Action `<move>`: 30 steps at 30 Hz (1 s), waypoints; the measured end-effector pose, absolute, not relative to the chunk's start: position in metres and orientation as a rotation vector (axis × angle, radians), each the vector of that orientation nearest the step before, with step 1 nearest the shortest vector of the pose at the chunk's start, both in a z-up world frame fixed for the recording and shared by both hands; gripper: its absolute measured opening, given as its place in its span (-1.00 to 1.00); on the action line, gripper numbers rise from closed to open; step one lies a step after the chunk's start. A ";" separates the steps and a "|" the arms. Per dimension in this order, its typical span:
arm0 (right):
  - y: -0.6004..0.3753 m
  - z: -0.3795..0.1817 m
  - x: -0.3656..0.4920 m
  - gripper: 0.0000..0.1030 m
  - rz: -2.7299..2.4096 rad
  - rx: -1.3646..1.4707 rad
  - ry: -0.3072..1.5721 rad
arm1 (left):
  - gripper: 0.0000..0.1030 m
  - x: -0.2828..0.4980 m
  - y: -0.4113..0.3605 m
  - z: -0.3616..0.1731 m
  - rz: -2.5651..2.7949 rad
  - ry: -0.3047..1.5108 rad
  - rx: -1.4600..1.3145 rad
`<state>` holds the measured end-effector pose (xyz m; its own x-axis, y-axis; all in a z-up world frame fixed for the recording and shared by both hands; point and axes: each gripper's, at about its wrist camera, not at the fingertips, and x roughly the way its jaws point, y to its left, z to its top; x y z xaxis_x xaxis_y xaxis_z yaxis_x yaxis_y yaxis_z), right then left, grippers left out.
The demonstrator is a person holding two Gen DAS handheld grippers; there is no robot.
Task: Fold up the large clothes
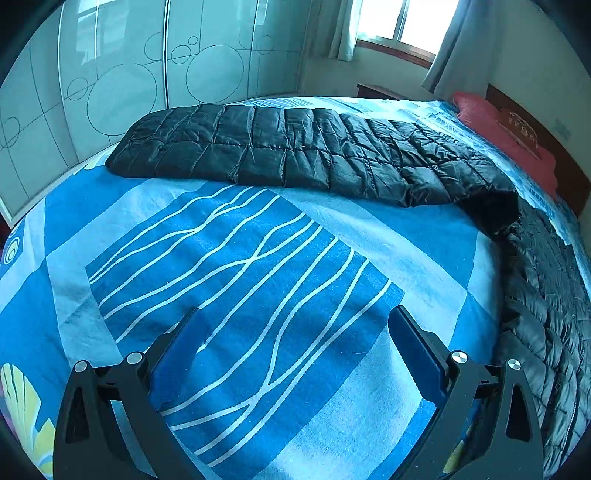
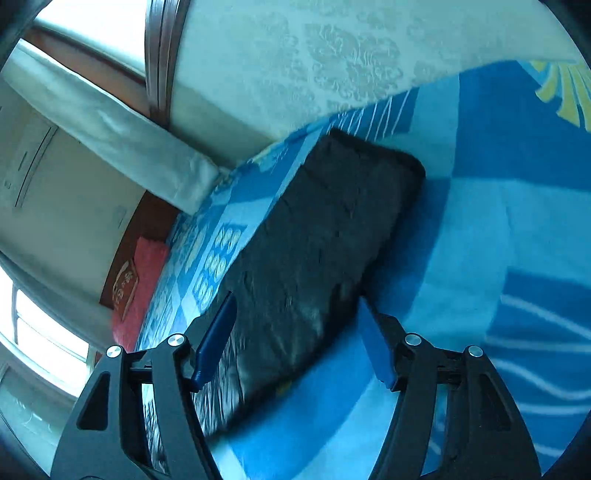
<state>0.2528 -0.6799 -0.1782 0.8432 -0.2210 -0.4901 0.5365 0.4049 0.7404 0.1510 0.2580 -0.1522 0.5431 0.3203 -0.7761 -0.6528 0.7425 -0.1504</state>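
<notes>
Black quilted down coat lay spread on the bed, over a blue sheet with white wavy lines. In the left wrist view it ran as a long band across the upper middle of the frame, then bent down along the right edge. Red pillow sat at upper right against the wooden headboard; wardrobe doors with circle patterns stood at upper left, window at top right.

Left gripper stood open over bare sheet at lower centre, nothing between its blue pads, clear of the coat.

Right wrist view was rolled and blurred. Right gripper was open, jaws apart, with the coat running diagonally from frame centre down between them. Pads did not press on it. Its left pad overlapped the fabric in the picture; contact could not be told.
</notes>
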 end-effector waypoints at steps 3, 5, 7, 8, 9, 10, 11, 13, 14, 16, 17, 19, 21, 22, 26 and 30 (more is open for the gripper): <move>-0.691 -0.181 0.253 0.27 -0.519 1.052 0.314 | 0.90 0.150 0.261 -0.152 0.590 0.789 -0.481; -0.696 -0.182 0.253 0.27 -0.531 1.055 0.301 | 0.90 0.150 0.261 -0.152 0.592 0.791 -0.477; -0.699 -0.181 0.257 0.09 -0.552 1.048 0.311 | 0.90 0.151 0.260 -0.153 0.596 0.795 -0.469; -0.700 -0.181 0.261 -0.09 -0.552 1.034 0.337 | 0.90 0.150 0.260 -0.153 0.597 0.795 -0.467; -0.702 -0.182 0.264 -0.59 -0.556 1.029 0.367 | 0.90 0.151 0.261 -0.153 0.597 0.794 -0.468; -0.703 -0.182 0.266 -0.82 -0.559 1.029 0.380 | 0.90 0.150 0.260 -0.153 0.596 0.794 -0.468; -0.701 -0.180 0.266 -0.82 -0.557 1.026 0.371 | 0.90 0.150 0.261 -0.153 0.595 0.793 -0.469; -0.691 -0.165 0.264 -0.87 -0.549 0.982 0.347 | 0.90 0.149 0.262 -0.153 0.593 0.789 -0.472; -0.680 -0.152 0.267 -0.87 -0.537 0.939 0.340 | 0.90 0.149 0.261 -0.153 0.592 0.787 -0.474; -0.661 -0.133 0.275 -0.88 -0.508 0.876 0.330 | 0.90 0.148 0.261 -0.154 0.590 0.781 -0.477; -0.643 -0.119 0.280 -0.88 -0.480 0.829 0.324 | 0.90 0.147 0.261 -0.154 0.589 0.779 -0.478; -0.610 -0.098 0.291 -0.88 -0.430 0.749 0.320 | 0.90 0.147 0.262 -0.154 0.587 0.773 -0.481; -0.571 -0.079 0.304 -0.88 -0.373 0.673 0.320 | 0.90 0.146 0.262 -0.154 0.587 0.770 -0.481; -0.546 -0.070 0.314 -0.88 -0.331 0.631 0.326 | 0.90 0.146 0.262 -0.154 0.588 0.771 -0.479; -0.447 -0.047 0.350 -0.89 -0.173 0.504 0.372 | 0.90 0.146 0.259 -0.154 0.595 0.776 -0.465; -0.351 -0.040 0.377 -0.89 -0.047 0.413 0.420 | 0.90 0.147 0.259 -0.155 0.600 0.780 -0.451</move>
